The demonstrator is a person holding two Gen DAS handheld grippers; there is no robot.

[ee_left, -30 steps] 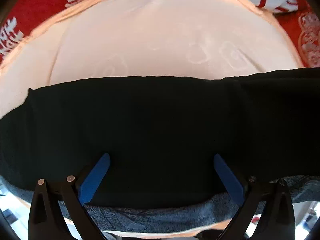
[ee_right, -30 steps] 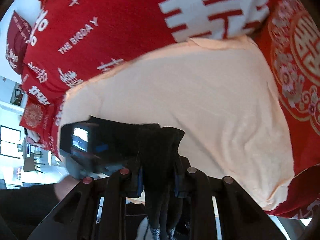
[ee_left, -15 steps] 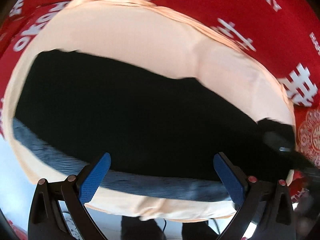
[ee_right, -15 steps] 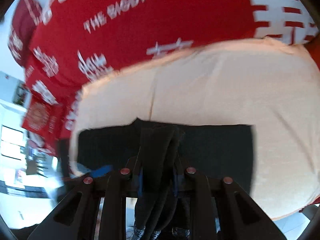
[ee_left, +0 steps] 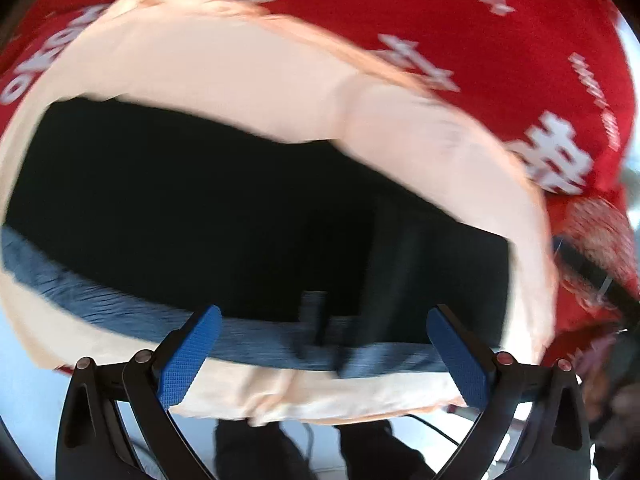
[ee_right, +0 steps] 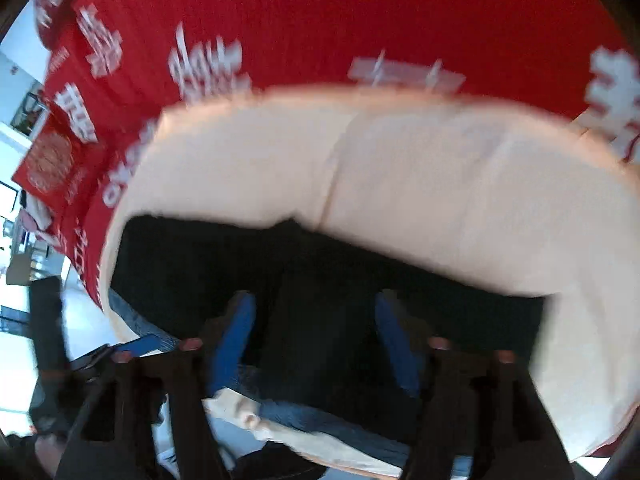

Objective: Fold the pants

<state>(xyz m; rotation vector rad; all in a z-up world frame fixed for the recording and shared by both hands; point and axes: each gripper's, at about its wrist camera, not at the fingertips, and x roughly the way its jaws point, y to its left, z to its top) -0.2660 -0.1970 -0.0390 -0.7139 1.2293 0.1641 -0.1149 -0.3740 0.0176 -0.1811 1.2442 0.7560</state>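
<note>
Pants [ee_left: 248, 216], black, are seen lying flat on a peach cloth [ee_left: 248, 80], which is spread over a red sheet printed with white characters [ee_left: 460, 12]. A blue denim band [ee_left: 120, 308] is visible along the near edge of the pants. Left gripper [ee_left: 324, 344] is held above that near edge, its blue-padded fingers [ee_left: 188, 356] spread wide with nothing between them. Right gripper [ee_right: 316, 344] is recorded over the black fabric, fingers [ee_right: 232, 344] parted; contact with the cloth cannot be told because of motion blur. Both views are blurred.
</note>
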